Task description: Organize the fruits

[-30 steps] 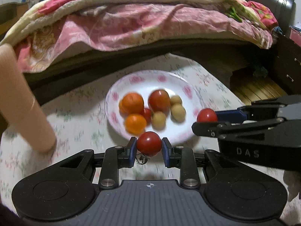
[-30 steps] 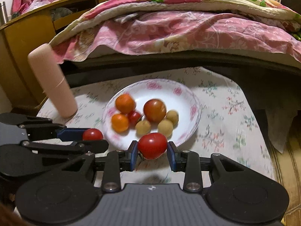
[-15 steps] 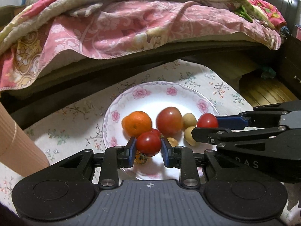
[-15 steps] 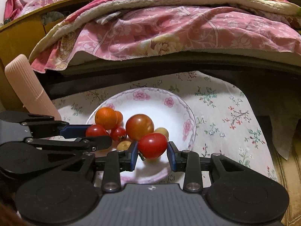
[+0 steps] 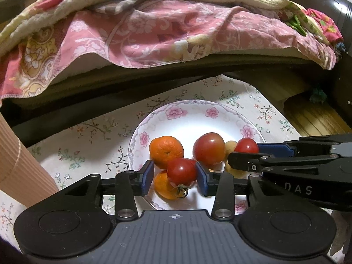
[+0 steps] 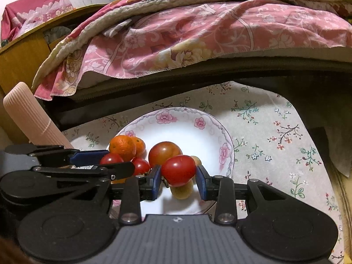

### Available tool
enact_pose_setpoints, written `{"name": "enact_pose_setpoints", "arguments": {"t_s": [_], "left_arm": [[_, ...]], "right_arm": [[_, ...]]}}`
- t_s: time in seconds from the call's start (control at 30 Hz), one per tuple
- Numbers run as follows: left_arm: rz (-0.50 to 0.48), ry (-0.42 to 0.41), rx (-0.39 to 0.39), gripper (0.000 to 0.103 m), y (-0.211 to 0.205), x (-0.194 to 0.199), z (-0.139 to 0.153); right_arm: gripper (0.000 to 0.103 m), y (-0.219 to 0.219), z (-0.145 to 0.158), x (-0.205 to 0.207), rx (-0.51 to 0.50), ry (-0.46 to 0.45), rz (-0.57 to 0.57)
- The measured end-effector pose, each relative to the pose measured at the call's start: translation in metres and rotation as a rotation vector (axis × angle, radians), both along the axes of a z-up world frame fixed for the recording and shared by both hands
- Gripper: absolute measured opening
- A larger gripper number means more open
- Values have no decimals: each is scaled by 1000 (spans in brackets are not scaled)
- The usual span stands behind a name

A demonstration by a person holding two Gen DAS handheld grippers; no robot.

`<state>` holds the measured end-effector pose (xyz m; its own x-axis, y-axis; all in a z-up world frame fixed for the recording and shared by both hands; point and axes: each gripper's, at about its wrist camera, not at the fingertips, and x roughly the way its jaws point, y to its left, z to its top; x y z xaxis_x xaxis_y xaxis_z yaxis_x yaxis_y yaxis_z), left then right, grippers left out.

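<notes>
Hovering over the flowered plate [image 5: 191, 114] with a tomato apiece, which pair of fingers has the firmer hold? (Desk)

The right gripper [image 6: 178, 176]. Its blue-padded fingers [image 6: 156, 182] are clamped on either side of a red tomato [image 6: 178, 170], held just above a small pale-brown fruit [image 6: 181, 190] at the near side of the plate. (Photographer)

And the left? (Desk)

The left gripper [image 5: 173, 172] has its fingers apart. Its smaller tomato [image 5: 181, 171] sits against the right-hand finger, with a clear gap to the other finger [image 5: 146, 177]. The tomato, stem end down, is low among the fruit on the plate and overlaps an orange mandarin [image 5: 164, 188]; whether it rests on it I cannot tell. (Photographer)

What else is on the plate? (Desk)

A second mandarin [image 5: 166, 154] and a large reddish-green tomato [image 5: 209, 150] lie side by side behind the fingers, plus another small tomato [image 6: 140, 166] seen from the right wrist. (Photographer)

Setting? (Desk)

The plate stands on a surface [image 5: 88, 145] covered in floral cloth, beside a bed draped with a pink patterned blanket [image 5: 154, 33]. A ribbed pink cylinder [image 6: 28, 116] stands at the left edge. (Photographer)
</notes>
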<state>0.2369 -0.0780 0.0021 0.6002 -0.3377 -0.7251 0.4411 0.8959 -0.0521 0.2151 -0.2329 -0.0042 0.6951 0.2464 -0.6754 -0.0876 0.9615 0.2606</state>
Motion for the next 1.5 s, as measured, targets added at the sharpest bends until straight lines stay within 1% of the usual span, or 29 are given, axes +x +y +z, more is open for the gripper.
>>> {"name": "enact_pose_setpoints", "arguments": {"t_s": [0.07,0.3,0.47,0.63,0.73,0.8,1.0,1.07,1.13,1.2,1.33,1.5], "left_arm": [[0,-4,-4,55,0,-1,0],[-3,-20,3,58,-2,-4,3],[5,-30,4,63,0,-7,5],[9,-44,11,64,3,-13,8],[19,-57,11,70,6,-17,13],[26,-67,8,71,9,-20,17],[38,-89,4,74,16,-28,29],[46,-96,0,80,19,-32,32],[54,-107,2,83,21,-37,34],[64,-116,4,84,24,-43,35],[87,-128,16,86,27,-57,34],[101,-121,16,87,33,-79,30]], "right_arm": [[38,-1,2,-1,1,-9,-11],[39,-5,4,-4,14,-14,-26],[39,-6,6,-6,10,-11,-32],[39,-5,8,-9,3,-10,-34],[39,-7,11,-13,22,-13,-40],[39,-9,14,-15,40,-17,-47],[40,-8,24,-25,47,-31,-59],[40,-8,28,-29,49,-35,-61],[40,-7,31,-34,48,-40,-66],[40,-7,34,-40,39,-41,-72],[42,-2,38,-55,-28,-40,-82],[43,3,38,-77,-42,-16,-87]]}}
